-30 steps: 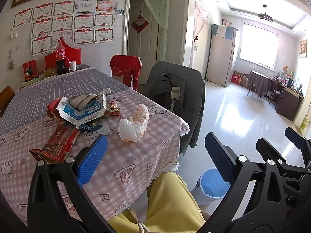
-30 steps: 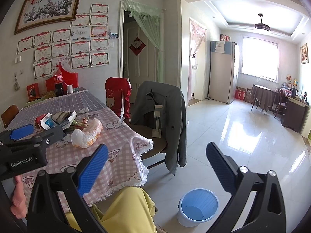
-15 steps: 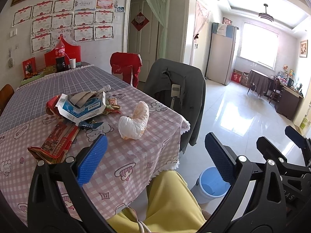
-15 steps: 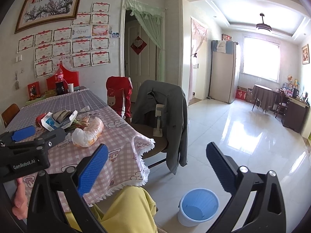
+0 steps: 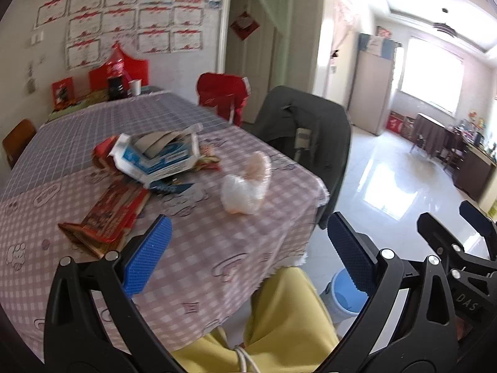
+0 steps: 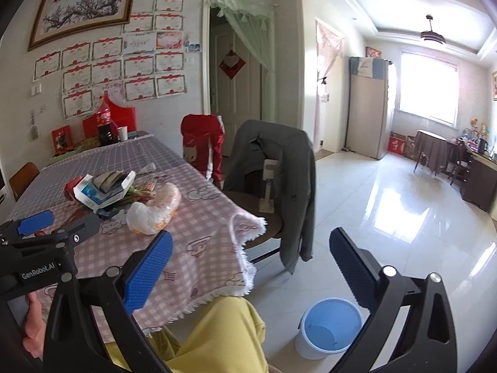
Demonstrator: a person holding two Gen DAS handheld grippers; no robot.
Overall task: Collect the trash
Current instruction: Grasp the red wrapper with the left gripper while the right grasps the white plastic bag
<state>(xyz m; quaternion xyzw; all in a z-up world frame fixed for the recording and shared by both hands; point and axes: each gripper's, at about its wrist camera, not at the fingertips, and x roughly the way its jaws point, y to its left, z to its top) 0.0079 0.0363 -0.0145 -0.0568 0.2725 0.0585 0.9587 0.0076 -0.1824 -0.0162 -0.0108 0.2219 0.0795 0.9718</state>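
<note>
Swinging toward the surface [image 5: 217, 248], the left hand-held gripper [image 5: 248, 255] now faces the trash more squarely, its view blurred. Its jaws stand wide and hold nothing, ready for a first pick. Nearest the surface's corner lies a white plastic bag [image 5: 245, 186], with a torn blue box [image 5: 155, 161] and red wrapper [image 5: 108, 214] beyond it. The right hand-held gripper [image 6: 248, 267], also wide and unladen, looks toward the blue bin [image 6: 329, 329] on the floor beside that corner, likely where trash goes.

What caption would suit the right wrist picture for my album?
Open right gripper hovers above a blue bin, with a white plastic bag and torn boxes waiting on the checked table.
</note>
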